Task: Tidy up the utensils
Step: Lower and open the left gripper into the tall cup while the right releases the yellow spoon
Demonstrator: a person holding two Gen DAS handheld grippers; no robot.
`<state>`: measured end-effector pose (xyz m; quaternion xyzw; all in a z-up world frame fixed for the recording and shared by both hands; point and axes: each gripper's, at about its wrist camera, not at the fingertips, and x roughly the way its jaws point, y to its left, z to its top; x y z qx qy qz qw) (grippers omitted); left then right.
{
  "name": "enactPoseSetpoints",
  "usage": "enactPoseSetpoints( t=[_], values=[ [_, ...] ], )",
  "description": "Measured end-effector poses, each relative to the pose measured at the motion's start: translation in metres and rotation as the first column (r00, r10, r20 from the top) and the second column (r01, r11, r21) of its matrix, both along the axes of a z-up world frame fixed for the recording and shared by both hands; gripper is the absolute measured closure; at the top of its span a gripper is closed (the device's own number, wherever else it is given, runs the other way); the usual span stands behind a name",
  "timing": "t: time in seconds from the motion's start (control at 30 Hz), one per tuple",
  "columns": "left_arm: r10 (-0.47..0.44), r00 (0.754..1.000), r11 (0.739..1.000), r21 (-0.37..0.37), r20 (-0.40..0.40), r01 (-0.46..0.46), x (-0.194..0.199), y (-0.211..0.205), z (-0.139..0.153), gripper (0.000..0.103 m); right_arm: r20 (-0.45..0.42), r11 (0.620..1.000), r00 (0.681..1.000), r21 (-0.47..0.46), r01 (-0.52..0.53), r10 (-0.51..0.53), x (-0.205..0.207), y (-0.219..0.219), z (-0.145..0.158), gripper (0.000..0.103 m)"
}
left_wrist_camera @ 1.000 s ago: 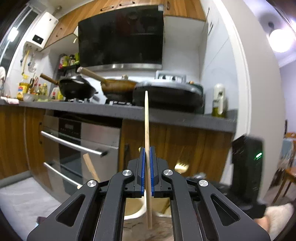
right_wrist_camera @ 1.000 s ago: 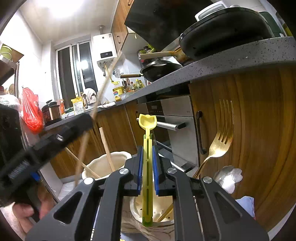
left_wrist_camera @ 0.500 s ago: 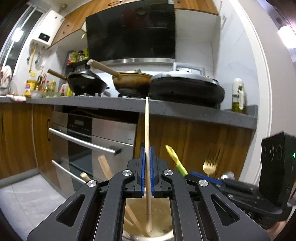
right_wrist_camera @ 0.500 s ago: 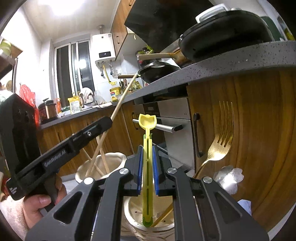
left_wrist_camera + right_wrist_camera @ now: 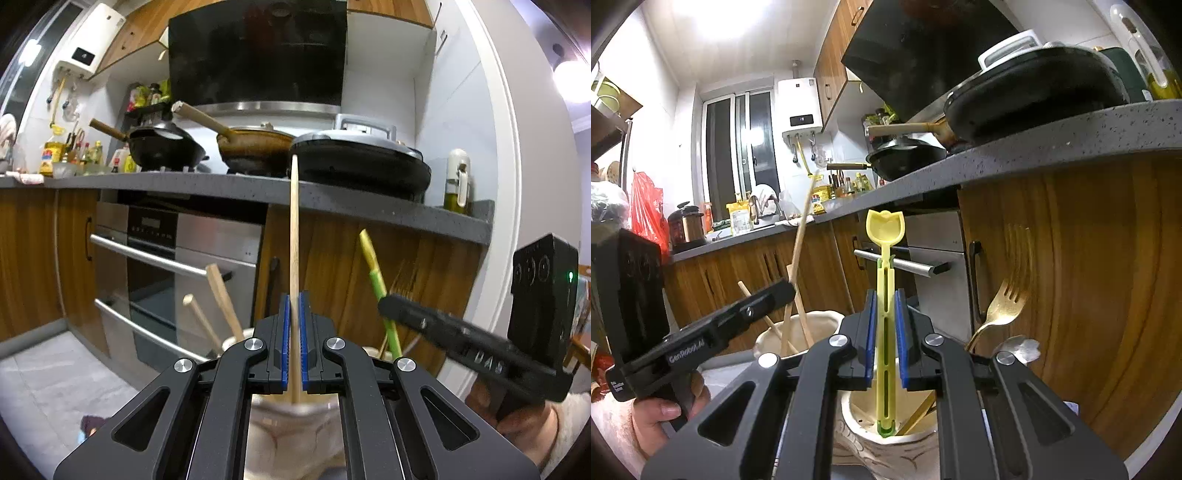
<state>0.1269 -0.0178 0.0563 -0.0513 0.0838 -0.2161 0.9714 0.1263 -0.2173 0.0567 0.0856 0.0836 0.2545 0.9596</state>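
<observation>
Chopstick [image 5: 294, 236] clamped upright in left gripper [image 5: 294, 343] jaws; right gripper [image 5: 885, 343] jaws grip yellow spoon [image 5: 885, 295] over holder [image 5: 886, 443].

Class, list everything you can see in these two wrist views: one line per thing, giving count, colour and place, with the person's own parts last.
Wooden chopstick: one, pale, upright between the left gripper's pads, over the left holder.
Yellow plastic spoon: one, yellow, scoop upward, between the right gripper's pads, lower end in the right holder.
Ceramic utensil holders: two, cream; left holds wooden sticks, right holds the spoon.
Gold metal fork: one, tines up, in the right holder.
Black woks and pans: three, on the grey countertop.
Steel oven: one, under the counter.
Left gripper: black, blue pads, shut on the chopstick.
Right gripper: black, blue pads, shut on the spoon.
Hand: one, holding the left gripper.
</observation>
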Motion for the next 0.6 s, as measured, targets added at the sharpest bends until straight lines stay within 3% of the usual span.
enactPoseSetpoints(
  t=[0.23,0.4,0.6],
  values=[
    [0.01,0.999,0.999,0.035,-0.049,-0.008,-0.014,0.002,-0.003,0.098,0.025,1.0,1.0,0.003,0.013,-0.013,-0.009,-0.003,-0.001,0.093],
    [0.029,0.999,0.999,0.036,-0.04,-0.028,-0.017,0.004,-0.007,0.098,0.019,0.999,0.999,0.015,0.037,-0.037,-0.001,-0.001,-0.001,0.093],
    [0.02,0.999,0.998,0.055,-0.029,-0.019,-0.019,0.002,-0.009,0.098,-0.012,0.998,0.999,-0.05,0.05,-0.051,-0.001,0.007,-0.008,0.093]
  ],
)
